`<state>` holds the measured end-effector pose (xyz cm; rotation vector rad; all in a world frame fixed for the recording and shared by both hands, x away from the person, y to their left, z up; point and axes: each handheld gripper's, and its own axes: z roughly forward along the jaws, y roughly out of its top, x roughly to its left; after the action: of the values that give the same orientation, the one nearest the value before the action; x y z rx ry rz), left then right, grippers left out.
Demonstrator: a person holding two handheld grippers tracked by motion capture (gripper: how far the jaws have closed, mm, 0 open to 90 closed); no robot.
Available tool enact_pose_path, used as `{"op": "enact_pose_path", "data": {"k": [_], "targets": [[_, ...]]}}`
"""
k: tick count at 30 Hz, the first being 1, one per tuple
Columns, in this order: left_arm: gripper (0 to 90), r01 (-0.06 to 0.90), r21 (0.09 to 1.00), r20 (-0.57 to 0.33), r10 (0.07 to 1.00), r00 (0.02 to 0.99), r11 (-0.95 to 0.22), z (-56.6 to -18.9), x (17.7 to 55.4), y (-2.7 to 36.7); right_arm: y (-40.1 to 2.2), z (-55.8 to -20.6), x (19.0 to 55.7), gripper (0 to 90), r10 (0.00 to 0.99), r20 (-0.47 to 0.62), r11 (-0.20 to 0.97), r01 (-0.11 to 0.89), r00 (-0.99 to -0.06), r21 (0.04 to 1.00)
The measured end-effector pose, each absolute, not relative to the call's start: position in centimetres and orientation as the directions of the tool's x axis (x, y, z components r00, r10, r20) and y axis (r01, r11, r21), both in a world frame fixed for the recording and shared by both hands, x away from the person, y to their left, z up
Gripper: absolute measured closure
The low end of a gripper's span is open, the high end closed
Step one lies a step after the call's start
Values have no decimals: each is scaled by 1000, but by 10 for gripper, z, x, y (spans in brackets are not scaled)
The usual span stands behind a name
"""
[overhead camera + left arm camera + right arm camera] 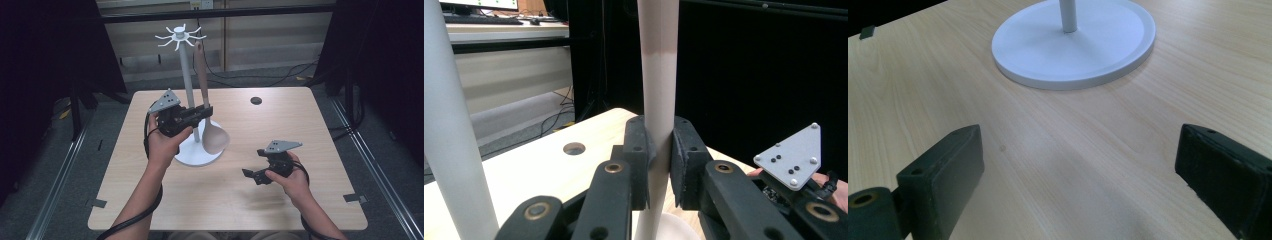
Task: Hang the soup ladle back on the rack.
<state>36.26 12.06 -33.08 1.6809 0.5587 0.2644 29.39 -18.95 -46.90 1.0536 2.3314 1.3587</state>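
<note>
**Left Tongs Clamped on Spoon Handle**

The right tongs (254, 174) sit nearest, low over the desk (280, 125), jaws wide apart. The left tongs (205, 113) clamp the handle of a pale wooden spoon (214, 137), bowl down, hanging beside the white stand (187, 75). The left gripper view shows the pads (684, 160) pressing the handle; the right gripper view shows the round stand base (1073, 45).

My left hand-held gripper (206, 113) clamps the beige spoon's (214, 136) handle, spoon upright, bowl down, just beside the white hook stand (187, 75).
</note>
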Motion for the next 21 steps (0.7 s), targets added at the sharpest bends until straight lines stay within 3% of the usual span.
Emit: {"op": "enact_pose_path", "data": {"k": [21], "targets": [[797,223,971,-147,526,838,-84,-336,369,127,-191,-470,294,55,691,146,300,465,-708,833]]}}
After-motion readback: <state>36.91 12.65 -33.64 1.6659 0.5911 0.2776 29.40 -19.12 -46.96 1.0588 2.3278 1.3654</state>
